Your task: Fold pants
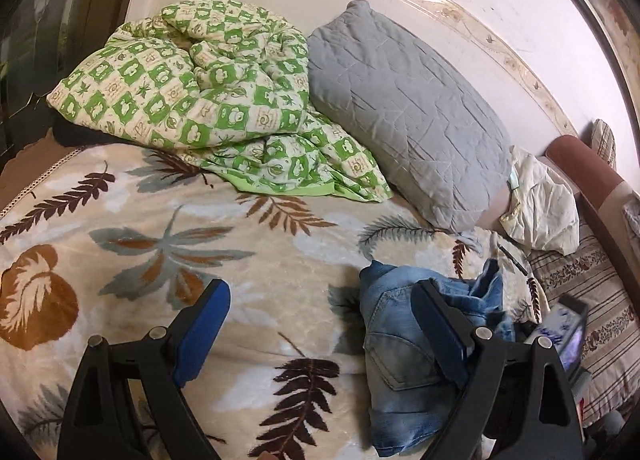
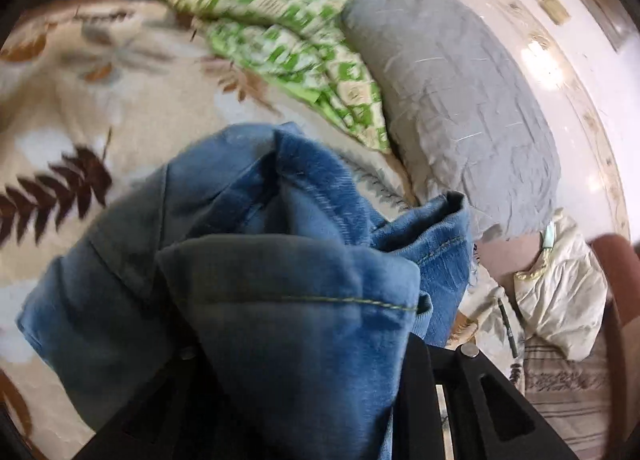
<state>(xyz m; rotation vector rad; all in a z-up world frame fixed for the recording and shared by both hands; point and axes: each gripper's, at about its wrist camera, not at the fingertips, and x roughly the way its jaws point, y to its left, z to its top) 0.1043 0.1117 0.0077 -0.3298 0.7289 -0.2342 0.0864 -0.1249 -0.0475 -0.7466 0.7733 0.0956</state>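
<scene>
Faded blue jeans [image 1: 404, 356] lie bunched on the leaf-patterned blanket [image 1: 168, 244] at the lower right of the left wrist view. My left gripper [image 1: 324, 300] is open and empty above the blanket, its right finger [image 1: 440, 328] in front of the jeans' left part. In the right wrist view the jeans [image 2: 280, 280] fill the centre and drape over my right gripper [image 2: 304, 344]. Its jaws are shut on the denim and the fingertips are hidden under the cloth. The right wrist view is motion-blurred.
A green checkered quilt [image 1: 200, 87] and a grey pillow [image 1: 404, 115] lie at the back by the wall. A crumpled white cloth [image 1: 544, 203] and a pen [image 1: 512, 258] lie at the right. A brown headboard [image 1: 588, 183] borders the right side.
</scene>
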